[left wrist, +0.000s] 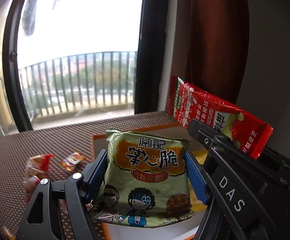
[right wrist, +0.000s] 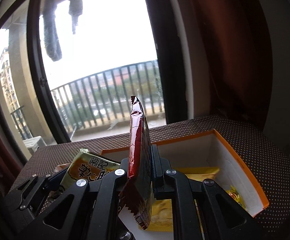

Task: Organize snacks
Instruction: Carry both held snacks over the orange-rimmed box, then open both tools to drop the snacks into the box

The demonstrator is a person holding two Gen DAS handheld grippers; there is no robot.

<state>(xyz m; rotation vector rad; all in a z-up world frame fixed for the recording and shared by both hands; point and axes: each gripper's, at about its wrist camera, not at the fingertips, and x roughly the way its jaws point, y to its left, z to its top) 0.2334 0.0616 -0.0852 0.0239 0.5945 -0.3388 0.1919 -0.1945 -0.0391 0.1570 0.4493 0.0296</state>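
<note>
Left gripper (left wrist: 147, 172) clamped on green noodle packet (left wrist: 145, 178); right gripper (right wrist: 140, 172) pinching red snack packet (right wrist: 140, 160) edge-up; orange-rimmed box (right wrist: 243, 154) just beyond, likely drop target.

Through my cameras I see a large window (left wrist: 79, 46) with a dark frame (left wrist: 147, 46), and flat white daylight pours in through it. Beyond the glass I make out a balcony railing (left wrist: 79, 82) of dark vertical bars, with blurred trees and reddish roofs behind it. Two dark pieces of laundry (right wrist: 52, 28) hang outside near the top of the window. In the right wrist view a pale apartment block (right wrist: 7, 80) shows at the far left. A rust-brown curtain (left wrist: 217, 30) hangs to the right of the window, against a plain pale wall (left wrist: 275, 60). Below it all I see a brown surface (left wrist: 51, 140) with a pattern of fine pale dots.
</note>
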